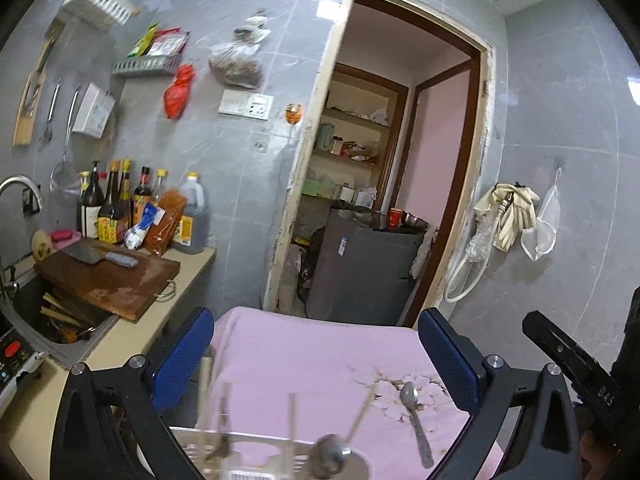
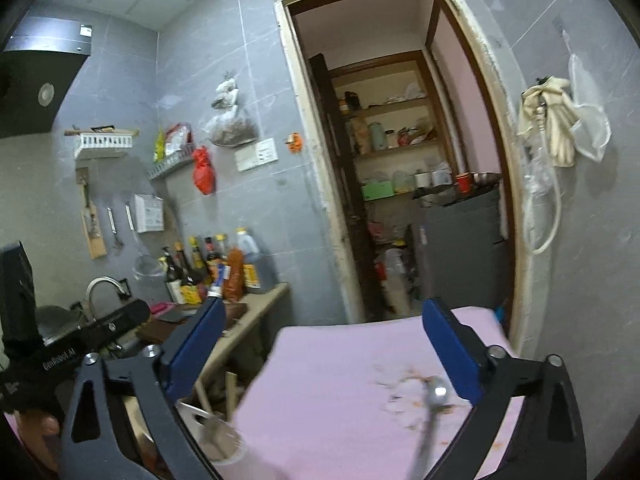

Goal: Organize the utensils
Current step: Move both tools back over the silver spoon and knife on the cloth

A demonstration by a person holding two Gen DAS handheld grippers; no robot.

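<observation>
A metal spoon (image 1: 415,420) lies on the pink table (image 1: 304,352), bowl towards the far side. It also shows in the right wrist view (image 2: 434,400), blurred. At the near edge a utensil holder (image 1: 256,456) stands with chopsticks (image 1: 291,420) and a ladle (image 1: 332,456) in it, blurred. My left gripper (image 1: 316,356) is open and empty above the table. My right gripper (image 2: 324,352) is open and empty; the spoon lies near its right finger. The holder also shows in the right wrist view (image 2: 216,432) at lower left.
A counter (image 1: 176,292) at left carries a wooden cutting board (image 1: 108,280) with a cleaver, sauce bottles (image 1: 120,204) and a sink (image 1: 48,320). An open doorway (image 1: 380,184) lies straight ahead, with a grey cabinet (image 1: 360,272) inside. The pink surface is cracked around the spoon.
</observation>
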